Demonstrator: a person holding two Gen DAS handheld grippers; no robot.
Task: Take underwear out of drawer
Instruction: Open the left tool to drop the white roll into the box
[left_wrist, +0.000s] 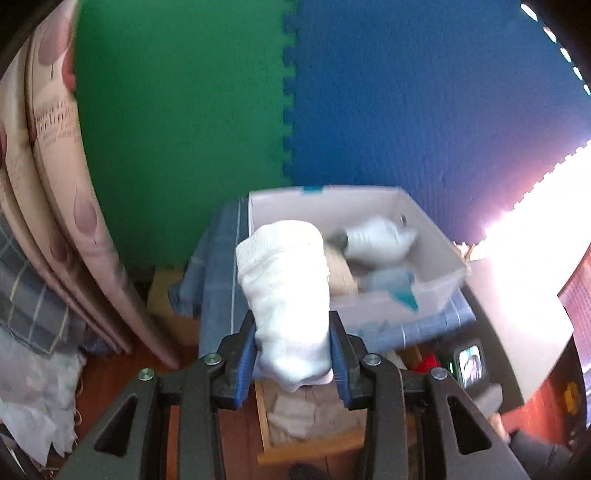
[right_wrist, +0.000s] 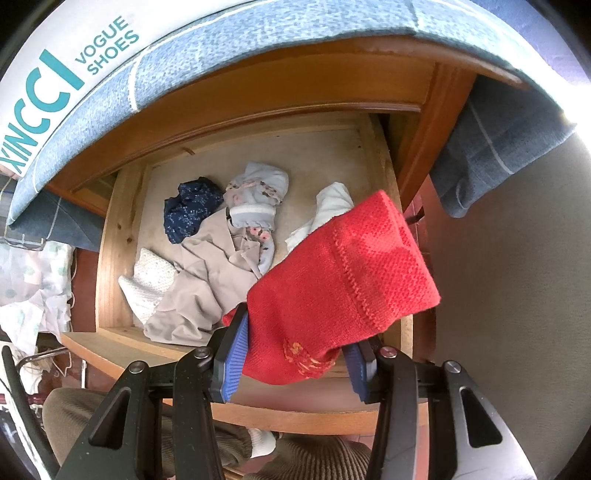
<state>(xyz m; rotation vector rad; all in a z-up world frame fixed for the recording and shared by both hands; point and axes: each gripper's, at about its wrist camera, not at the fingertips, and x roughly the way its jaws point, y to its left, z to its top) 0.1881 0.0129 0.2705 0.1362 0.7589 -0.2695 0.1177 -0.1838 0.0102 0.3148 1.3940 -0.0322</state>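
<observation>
Jaws of the left gripper (left_wrist: 293, 360) pinch a white garment (left_wrist: 286, 280) above the box (left_wrist: 436, 236); the right gripper (right_wrist: 295, 363) clamps a red garment (right_wrist: 343, 280) over the open drawer (right_wrist: 110, 240), where more underwear (right_wrist: 207, 280) lies.

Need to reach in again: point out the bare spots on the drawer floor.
Bare floor runs along the drawer's back, behind the navy piece and floral piece. The middle and front left are crowded: beige cloth, white knit.
</observation>
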